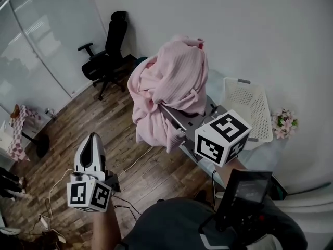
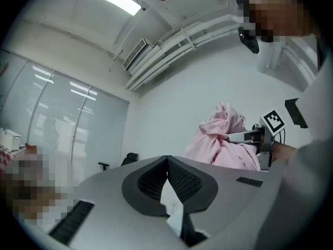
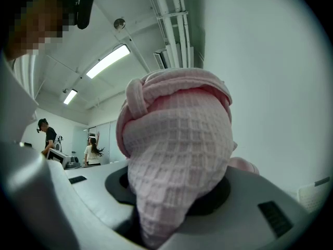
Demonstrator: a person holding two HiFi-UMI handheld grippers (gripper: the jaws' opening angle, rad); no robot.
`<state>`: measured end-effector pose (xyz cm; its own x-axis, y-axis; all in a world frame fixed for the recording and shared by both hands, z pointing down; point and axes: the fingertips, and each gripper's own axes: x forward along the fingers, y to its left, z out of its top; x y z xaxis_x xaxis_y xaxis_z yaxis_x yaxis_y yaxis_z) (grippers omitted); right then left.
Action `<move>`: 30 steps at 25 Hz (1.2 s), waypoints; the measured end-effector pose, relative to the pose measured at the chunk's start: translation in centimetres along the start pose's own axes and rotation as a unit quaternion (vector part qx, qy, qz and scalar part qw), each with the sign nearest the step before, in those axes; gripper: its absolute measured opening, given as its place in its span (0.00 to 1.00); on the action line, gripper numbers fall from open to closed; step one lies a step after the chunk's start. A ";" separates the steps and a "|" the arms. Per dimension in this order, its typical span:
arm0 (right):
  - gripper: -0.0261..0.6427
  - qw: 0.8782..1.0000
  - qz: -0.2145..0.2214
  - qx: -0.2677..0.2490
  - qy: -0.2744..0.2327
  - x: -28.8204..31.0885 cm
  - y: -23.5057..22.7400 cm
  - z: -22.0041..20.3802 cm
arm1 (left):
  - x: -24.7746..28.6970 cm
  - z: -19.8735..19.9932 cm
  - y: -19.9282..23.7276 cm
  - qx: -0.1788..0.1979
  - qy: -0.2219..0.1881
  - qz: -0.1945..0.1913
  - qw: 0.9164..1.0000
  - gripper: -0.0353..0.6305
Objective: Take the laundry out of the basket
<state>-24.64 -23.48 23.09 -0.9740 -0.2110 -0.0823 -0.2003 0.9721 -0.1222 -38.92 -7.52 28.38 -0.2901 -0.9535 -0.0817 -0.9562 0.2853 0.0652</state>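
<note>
Holding a bundled pink waffle-weave cloth (image 1: 171, 82) up in the air, the right gripper (image 1: 174, 113) points level, and its grey fingers (image 1: 183, 120) are clamped part-way together on a thick fold of the fabric. In the right gripper view the cloth (image 3: 179, 155) fills the gap between the fingers and rises in a rounded, twisted lump above them. The rest of it hangs in loose folds below the gripper, over the edge of the pale bench (image 1: 260, 158) and above the wooden floor (image 1: 104, 119). The cloth is fully out of the white plastic laundry basket (image 1: 250, 105), which sits on the bench just to the right of the cloth in the head view, beside a small bunch of pink flowers (image 1: 285, 123). The left gripper (image 1: 94, 139) is well apart from the cloth, low at the left over the floor; its fingers are closed tip to tip with nothing between them. A black office chair (image 1: 106, 56) stands by the far wall.
</note>
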 end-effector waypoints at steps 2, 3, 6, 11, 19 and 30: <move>0.34 1.000 0.008 -0.001 0.003 1.2 2.0 0.0 | -1.3 0.5 1.6 -0.003 -0.002 0.006 1.000 0.06; 0.34 1.000 0.012 -0.002 0.004 1.9 3.4 0.1 | -2.2 1.0 2.7 -0.004 -0.002 0.009 1.000 0.06; 0.34 1.000 0.019 -0.006 0.010 4.0 8.9 0.4 | -6.3 2.7 6.6 -0.007 -0.007 0.022 1.000 0.06; 0.34 0.999 0.040 -0.001 0.018 6.2 10.7 -2.2 | -7.1 1.4 8.9 -0.008 -0.008 0.045 0.999 0.06; 0.34 0.997 0.063 -0.004 0.040 6.8 9.5 -4.3 | -5.4 0.8 7.7 -0.009 -0.014 0.067 0.998 0.06; 0.34 0.997 0.067 -0.006 0.048 6.8 9.6 -4.6 | -5.2 0.7 7.5 -0.013 -0.011 0.069 0.997 0.06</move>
<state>-33.67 -15.15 25.87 -0.9976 -0.0695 -0.0019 -0.0689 0.9922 -0.1043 -44.63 -0.35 28.62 -0.4196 -0.9029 -0.0929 -0.9061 0.4105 0.1026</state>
